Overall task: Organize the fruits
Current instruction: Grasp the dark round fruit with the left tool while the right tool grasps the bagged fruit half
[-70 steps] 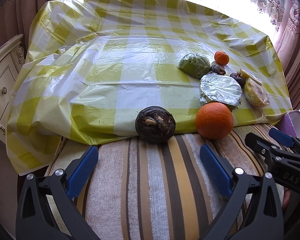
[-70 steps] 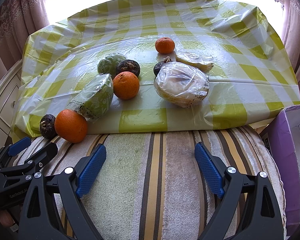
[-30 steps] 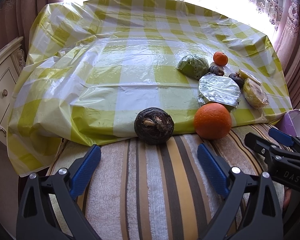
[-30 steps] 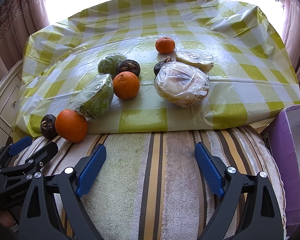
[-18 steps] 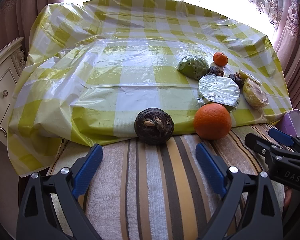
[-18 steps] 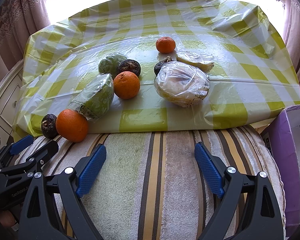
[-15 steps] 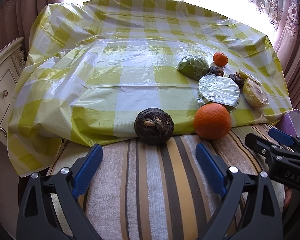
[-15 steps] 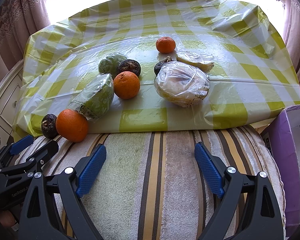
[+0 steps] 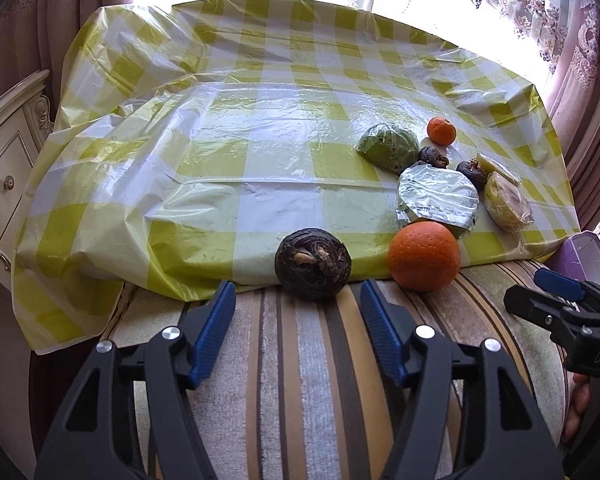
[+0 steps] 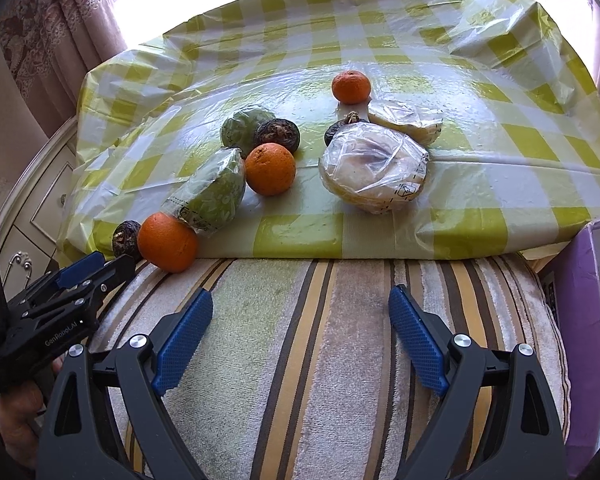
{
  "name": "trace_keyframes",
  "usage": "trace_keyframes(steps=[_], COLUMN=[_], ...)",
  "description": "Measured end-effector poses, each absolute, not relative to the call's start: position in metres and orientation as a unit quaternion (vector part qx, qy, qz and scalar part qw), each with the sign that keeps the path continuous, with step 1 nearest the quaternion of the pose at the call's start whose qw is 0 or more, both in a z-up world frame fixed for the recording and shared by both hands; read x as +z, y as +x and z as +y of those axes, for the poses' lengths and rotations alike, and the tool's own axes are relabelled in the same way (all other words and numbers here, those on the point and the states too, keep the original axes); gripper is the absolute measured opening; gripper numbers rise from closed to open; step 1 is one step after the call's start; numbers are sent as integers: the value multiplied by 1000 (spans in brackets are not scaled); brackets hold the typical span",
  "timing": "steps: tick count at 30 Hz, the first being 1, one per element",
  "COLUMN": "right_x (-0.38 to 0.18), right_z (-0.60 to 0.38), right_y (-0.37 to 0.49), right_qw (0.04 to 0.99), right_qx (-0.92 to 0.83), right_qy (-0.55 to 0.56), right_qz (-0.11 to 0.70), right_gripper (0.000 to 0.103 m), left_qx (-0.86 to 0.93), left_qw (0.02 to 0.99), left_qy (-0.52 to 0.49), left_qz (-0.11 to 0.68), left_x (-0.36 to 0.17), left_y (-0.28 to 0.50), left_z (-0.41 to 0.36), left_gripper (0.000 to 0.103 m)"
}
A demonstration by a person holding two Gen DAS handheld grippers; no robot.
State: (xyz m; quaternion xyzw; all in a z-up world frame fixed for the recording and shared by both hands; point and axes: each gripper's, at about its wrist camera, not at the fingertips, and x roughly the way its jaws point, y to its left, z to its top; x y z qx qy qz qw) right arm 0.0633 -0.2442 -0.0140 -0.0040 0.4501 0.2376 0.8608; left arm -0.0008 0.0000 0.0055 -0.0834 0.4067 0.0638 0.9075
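My left gripper point(image 9: 298, 302) is open and empty, its fingers just short of a dark round fruit point(image 9: 313, 264) at the near edge of the checked cloth. An orange point(image 9: 423, 255) lies to its right. My right gripper point(image 10: 300, 312) is open and empty over the striped towel point(image 10: 320, 360). In the right wrist view the same orange point(image 10: 167, 242) and dark fruit point(image 10: 126, 236) lie at the left, with a wrapped green fruit point(image 10: 214, 192), a second orange point(image 10: 270, 169), a wrapped pale fruit point(image 10: 374, 168) and a small tangerine point(image 10: 351, 87) beyond.
A yellow checked plastic cloth point(image 9: 228, 152) covers the table. A purple box point(image 10: 592, 320) stands at the right edge. A white cabinet point(image 9: 4, 160) stands at the left. Curtains and a bright window lie behind.
My left gripper has moved forward toward the dark fruit and its fingers have narrowed. The right gripper has stayed put.
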Motion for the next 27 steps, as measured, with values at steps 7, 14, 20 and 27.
trace_keyframes(steps=[7,14,20,27], right_x=[-2,0,0,-8], right_z=[-261,-264,-255,-245], right_y=[70,102,129,147], right_qw=[879,889,892,881], right_qx=[206,163,148,155], right_qy=[26,16,8,10], right_qz=[429,428,428,446], right_gripper=[87,86,83,63], left_qx=[67,61,66,68], left_qw=[910,908,917,923], left_qy=[-50,-35,-37,-32], left_qz=[406,412,392,377], left_x=[10,7,13,19], left_y=[11,17,8,3], left_z=[-11,-16,-17,-20], left_gripper=[54,41,41,41])
